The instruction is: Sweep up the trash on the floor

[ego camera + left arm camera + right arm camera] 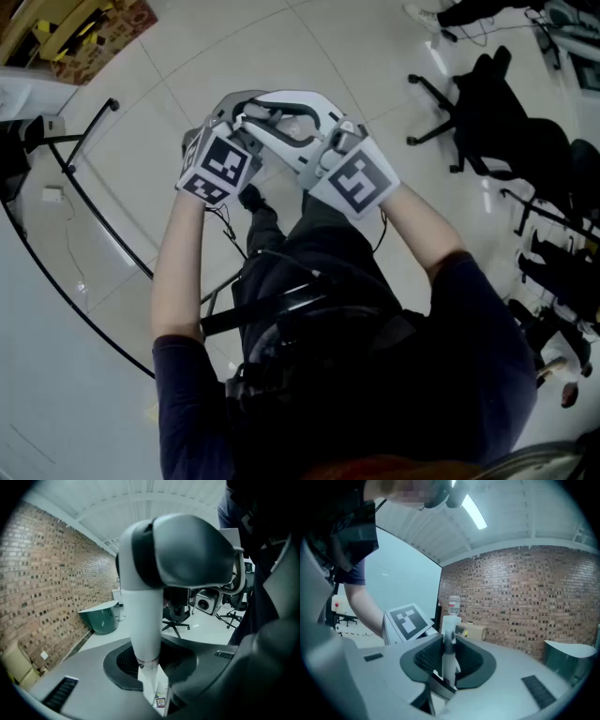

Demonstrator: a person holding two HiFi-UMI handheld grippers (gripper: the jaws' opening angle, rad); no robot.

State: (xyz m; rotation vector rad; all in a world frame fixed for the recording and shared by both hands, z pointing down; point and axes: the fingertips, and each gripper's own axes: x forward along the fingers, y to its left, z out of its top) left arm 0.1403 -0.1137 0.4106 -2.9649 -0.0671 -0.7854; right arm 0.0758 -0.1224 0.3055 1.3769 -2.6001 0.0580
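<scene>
While both sit close together, the left gripper pinches a white handle below its grey cap. The right gripper pinches a slim stem. Likely light, stiff, slick: hold just below the cap.

Black-and-white squares cover each marker cube; the brick wall is red-brown, the floor pale.

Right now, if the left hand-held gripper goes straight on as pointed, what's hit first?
The white tube with the grey cap. It stands right between its jaws and fills the line ahead.
</scene>
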